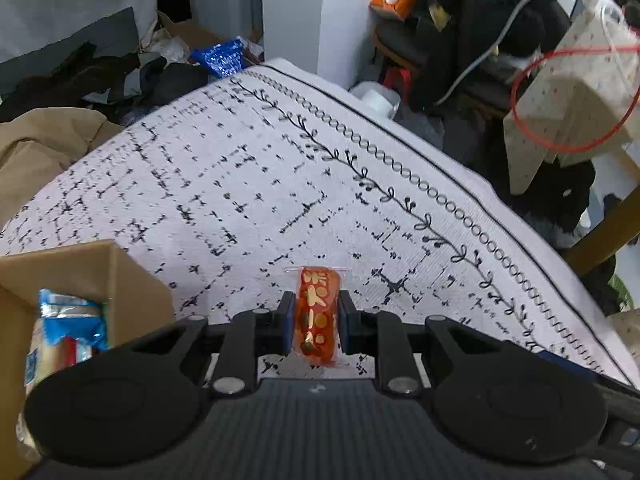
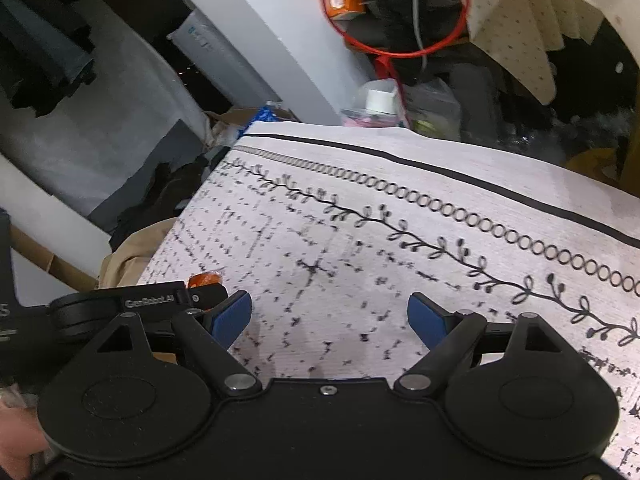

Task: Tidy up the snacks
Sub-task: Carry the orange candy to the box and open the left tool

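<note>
A white cloth (image 1: 248, 184) with black dotted and vine patterns covers the work surface. A cardboard box (image 1: 120, 280) sits at its left edge, holding blue-wrapped snack packs (image 1: 68, 328). The right gripper (image 2: 329, 316) hovers over bare cloth, jaws spread wide with nothing between them. The left gripper (image 1: 316, 322) is pinched on a red snack packet (image 1: 317, 316) with gold print, held just above the cloth, right of the box.
</note>
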Available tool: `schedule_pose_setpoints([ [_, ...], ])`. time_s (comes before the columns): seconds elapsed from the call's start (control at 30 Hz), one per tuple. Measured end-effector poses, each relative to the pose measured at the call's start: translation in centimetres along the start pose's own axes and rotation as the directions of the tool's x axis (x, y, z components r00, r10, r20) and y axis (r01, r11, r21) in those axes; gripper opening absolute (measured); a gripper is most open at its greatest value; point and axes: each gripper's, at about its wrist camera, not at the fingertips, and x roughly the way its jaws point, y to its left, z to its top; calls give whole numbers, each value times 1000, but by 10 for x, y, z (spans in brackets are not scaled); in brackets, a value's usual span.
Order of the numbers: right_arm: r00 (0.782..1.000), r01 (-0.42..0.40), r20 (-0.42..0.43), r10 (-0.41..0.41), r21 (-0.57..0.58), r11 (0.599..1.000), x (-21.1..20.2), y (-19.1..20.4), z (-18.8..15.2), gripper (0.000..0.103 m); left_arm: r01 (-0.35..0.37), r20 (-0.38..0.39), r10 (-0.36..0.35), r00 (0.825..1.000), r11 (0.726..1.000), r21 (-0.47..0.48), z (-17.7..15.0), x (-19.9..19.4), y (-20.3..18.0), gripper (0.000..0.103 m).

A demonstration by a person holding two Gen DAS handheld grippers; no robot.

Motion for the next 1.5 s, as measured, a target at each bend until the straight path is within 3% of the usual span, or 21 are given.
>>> schedule_pose_setpoints([
  [0.3, 999, -45, 25, 48, -86, 995, -13, 37, -3, 85, 19, 45, -17, 999, 999, -45, -3, -45, 19, 20],
  [0.87, 996, -27, 71, 45, -227, 974, -49, 100, -28, 85, 32, 106, -11, 994, 979, -200, -27, -116, 89, 20],
  [1.23, 994, 11, 111, 20, -271, 962, -77, 133, -41, 85, 34, 97, -9, 995, 963, -268, -42, -142, 128, 20],
  [1.33, 994, 11, 109, 21, -284, 959, -82, 141, -47, 85, 58, 84, -36, 996, 962, -269, -46, -148, 136, 20],
  [1.5, 994, 20, 104, 12, -307, 951, -93, 152, -58, 85, 93, 106, -62, 992, 946, -312, -52, -164, 153, 36],
])
